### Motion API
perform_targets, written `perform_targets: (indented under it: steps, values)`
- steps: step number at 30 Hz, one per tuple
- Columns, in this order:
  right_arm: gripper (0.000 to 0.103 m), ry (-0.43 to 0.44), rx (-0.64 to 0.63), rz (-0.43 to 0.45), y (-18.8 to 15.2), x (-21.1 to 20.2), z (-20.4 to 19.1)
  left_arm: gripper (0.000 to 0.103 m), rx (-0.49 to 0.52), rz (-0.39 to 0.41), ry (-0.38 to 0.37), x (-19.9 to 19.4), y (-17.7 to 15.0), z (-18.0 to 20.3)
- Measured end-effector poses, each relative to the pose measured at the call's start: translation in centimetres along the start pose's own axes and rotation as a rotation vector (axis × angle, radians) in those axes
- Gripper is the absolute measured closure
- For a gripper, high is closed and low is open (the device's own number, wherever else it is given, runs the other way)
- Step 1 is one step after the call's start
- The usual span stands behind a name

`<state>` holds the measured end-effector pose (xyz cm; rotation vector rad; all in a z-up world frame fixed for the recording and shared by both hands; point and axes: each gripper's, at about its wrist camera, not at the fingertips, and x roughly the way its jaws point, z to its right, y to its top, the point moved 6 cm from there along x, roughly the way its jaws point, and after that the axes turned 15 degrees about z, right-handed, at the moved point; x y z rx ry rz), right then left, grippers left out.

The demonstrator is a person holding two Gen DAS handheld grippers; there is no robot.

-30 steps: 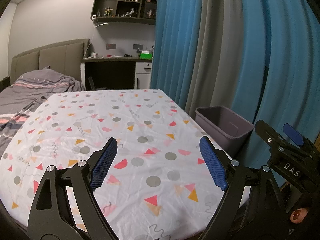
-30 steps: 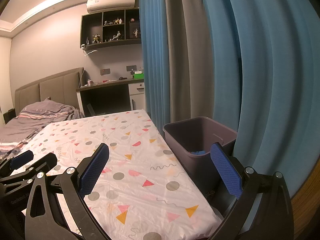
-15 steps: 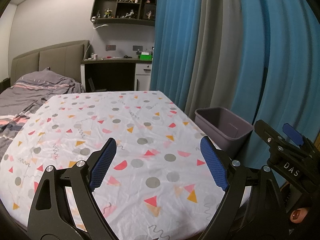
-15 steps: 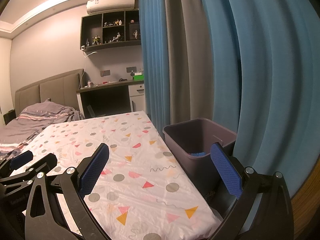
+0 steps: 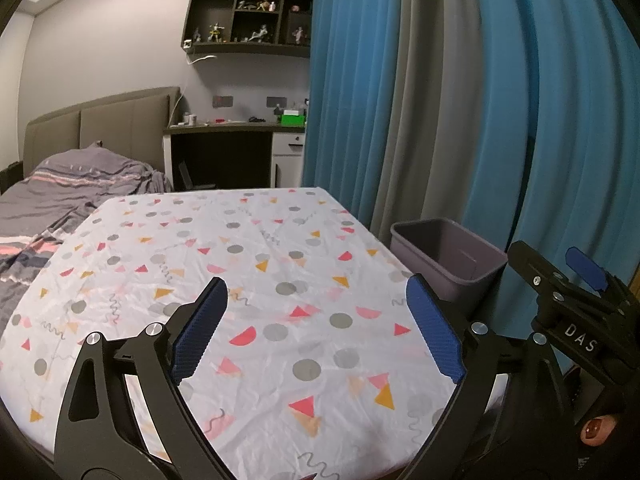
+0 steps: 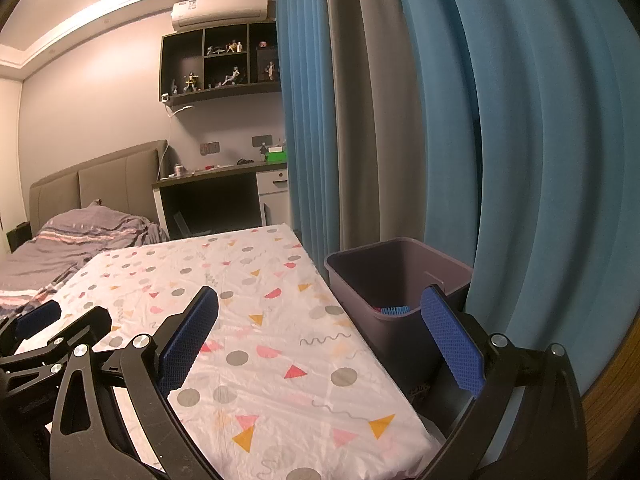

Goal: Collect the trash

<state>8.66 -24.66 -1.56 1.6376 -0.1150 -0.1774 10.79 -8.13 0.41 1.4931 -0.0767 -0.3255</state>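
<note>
A grey-purple trash bin [image 5: 448,256] stands on the floor at the table's right edge; it also shows in the right wrist view [image 6: 400,280], with a blue ridged item [image 6: 394,310] and something reddish inside. My left gripper [image 5: 316,332] is open and empty above the near part of the table [image 5: 256,248]. My right gripper [image 6: 320,336] is open and empty over the table's right edge, next to the bin. No loose trash shows on the cloth. The right gripper appears in the left wrist view [image 5: 576,312] at the far right.
The table carries a white cloth with coloured triangles and dots [image 6: 240,280]. Blue and grey curtains [image 6: 440,120] hang right behind the bin. A bed with grey bedding [image 5: 60,196] lies to the left, a dark desk [image 5: 224,152] and wall shelf beyond.
Both views have tilted up very slightly; the table and bin sit a touch lower in frame. Both grippers stay open and empty.
</note>
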Motion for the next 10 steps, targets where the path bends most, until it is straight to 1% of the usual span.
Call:
perform_targets:
  steps: [6,10]
  values:
    - [0.006,-0.001,0.003,0.002,0.67,0.32,0.06,0.011,0.003,0.008,0.007,-0.09,0.18,-0.02]
    - [0.006,-0.002,0.004,0.003,0.69,0.24,0.28,0.011,-0.008,-0.004,0.009,0.09,0.14,-0.37]
